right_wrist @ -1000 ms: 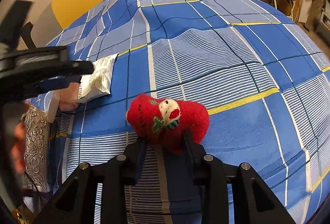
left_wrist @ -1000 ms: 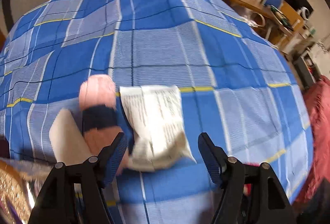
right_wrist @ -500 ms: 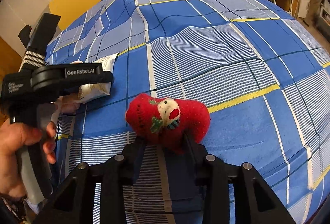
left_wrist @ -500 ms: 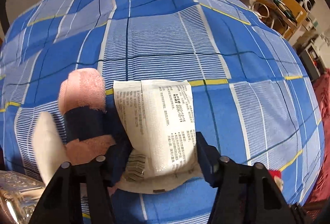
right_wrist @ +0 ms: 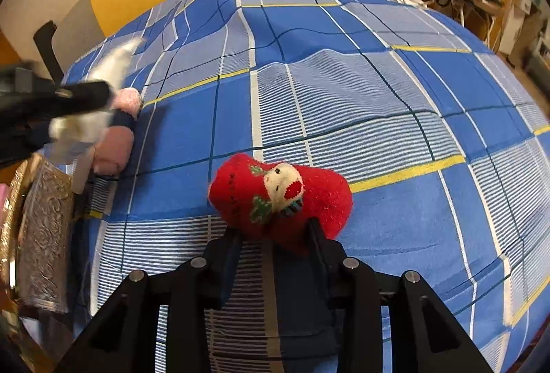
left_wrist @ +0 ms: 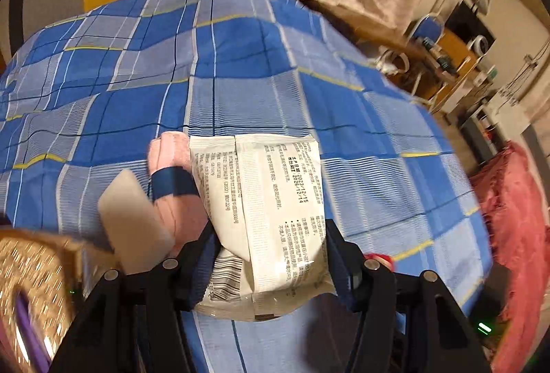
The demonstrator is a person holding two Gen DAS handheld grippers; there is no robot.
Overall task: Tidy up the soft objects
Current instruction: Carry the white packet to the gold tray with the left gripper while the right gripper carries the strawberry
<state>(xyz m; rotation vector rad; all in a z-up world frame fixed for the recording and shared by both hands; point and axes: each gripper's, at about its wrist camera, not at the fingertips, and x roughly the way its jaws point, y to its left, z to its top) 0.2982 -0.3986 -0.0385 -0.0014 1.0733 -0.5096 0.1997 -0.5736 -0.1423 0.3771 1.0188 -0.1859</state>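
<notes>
The bed (right_wrist: 343,91) fills both views, covered in a blue plaid sheet with yellow lines. At its left edge sits an embossed silver box (right_wrist: 44,235) (blurred in the left wrist view). The left tongs (left_wrist: 268,256) are clamped on a white printed packet (left_wrist: 271,218), lifted clear of the sheet, text side facing the camera. Just beside the packet lies a pink roll (left_wrist: 175,187) with a dark blue band, and a pale flat pad (left_wrist: 134,218) rests against it. The right tongs (right_wrist: 271,242) are closed on a red knitted sock (right_wrist: 278,197), bunched low over the sheet.
</notes>
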